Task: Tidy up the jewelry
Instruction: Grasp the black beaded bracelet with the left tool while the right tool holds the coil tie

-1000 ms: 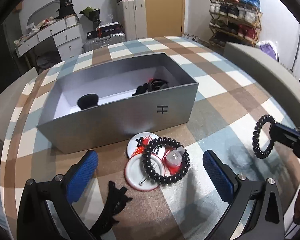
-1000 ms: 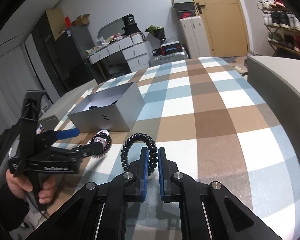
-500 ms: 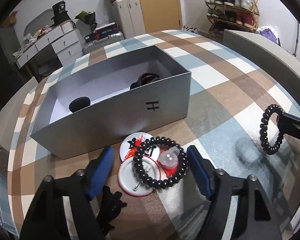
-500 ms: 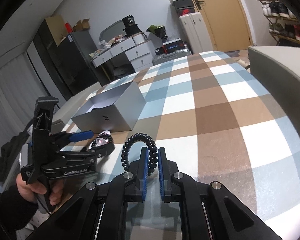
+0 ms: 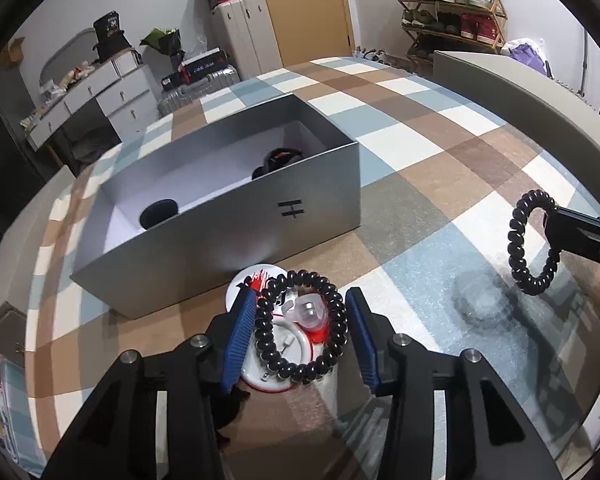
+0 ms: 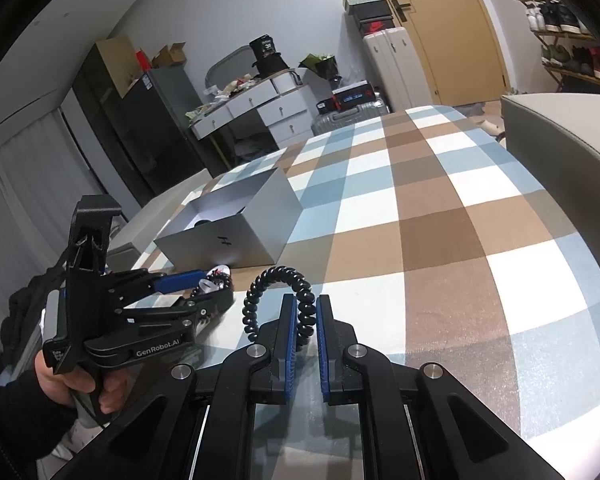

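Note:
A grey open box point(image 5: 204, 240) stands on the checked table and holds several dark items point(image 5: 280, 158). In front of it a black spiral bracelet point(image 5: 300, 324) lies over two round white badges point(image 5: 288, 354) and a small clear piece point(image 5: 310, 314). My left gripper point(image 5: 300, 330) is lowered around the bracelet, its blue pads on either side, jaws partly closed. My right gripper point(image 6: 304, 320) is shut on a second black spiral bracelet point(image 6: 276, 300) and holds it above the table, right of the box; this bracelet also shows in the left wrist view point(image 5: 530, 242).
A black hair clip point(image 5: 230, 404) lies under the left gripper's body. A grey padded headboard edge point(image 5: 540, 104) runs along the table's right. Drawers, suitcases and a shoe rack stand beyond the table. The box also shows in the right wrist view point(image 6: 236, 232).
My left gripper has moved forward and down over the bracelet on the badges, and its jaws have narrowed around it. My right gripper keeps its bracelet, nearly still.

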Demonstrator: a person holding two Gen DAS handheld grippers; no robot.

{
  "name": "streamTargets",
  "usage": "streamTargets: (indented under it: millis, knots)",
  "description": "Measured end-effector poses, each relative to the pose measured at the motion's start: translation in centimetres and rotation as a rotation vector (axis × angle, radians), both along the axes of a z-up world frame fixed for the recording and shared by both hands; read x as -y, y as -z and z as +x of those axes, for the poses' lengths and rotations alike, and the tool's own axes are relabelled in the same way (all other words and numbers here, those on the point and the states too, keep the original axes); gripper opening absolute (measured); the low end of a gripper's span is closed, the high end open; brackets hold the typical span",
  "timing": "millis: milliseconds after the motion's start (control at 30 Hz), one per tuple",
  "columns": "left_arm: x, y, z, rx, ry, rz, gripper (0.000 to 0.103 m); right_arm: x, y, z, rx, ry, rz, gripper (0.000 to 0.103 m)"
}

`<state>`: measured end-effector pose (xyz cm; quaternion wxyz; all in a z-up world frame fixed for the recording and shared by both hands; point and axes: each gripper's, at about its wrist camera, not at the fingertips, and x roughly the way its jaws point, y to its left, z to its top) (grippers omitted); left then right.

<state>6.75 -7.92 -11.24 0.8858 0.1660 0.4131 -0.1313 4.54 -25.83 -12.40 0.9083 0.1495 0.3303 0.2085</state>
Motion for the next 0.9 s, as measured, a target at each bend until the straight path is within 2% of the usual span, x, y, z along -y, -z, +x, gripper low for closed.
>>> streamTargets:
  millis: [267,500,633,900]
  knots:
    - [-0.1,-1.1,-0.7,-0.023,0.003,-0.034,0.041,-0.2,-0.3,-0.3,0.011,-0.007,0.002,0.009]
    - [0.0,-3.0,-1.3,-0.012,0.015,-0.089,0.041,-0.5,-0.7,-0.6,0.029,-0.030,0.023,0.009]
    - [-0.9,-3.8,-1.3,-0.039,-0.003,-0.141,0.041,-1.4,-1.3,-1.0,0.053,-0.052,0.014,0.009]
    - [-3.1,-5.1,-2.2,-0.011,-0.042,-0.196,0.041,-3.5,-2.4,-1.1,0.069,-0.096,0.011,0.009]
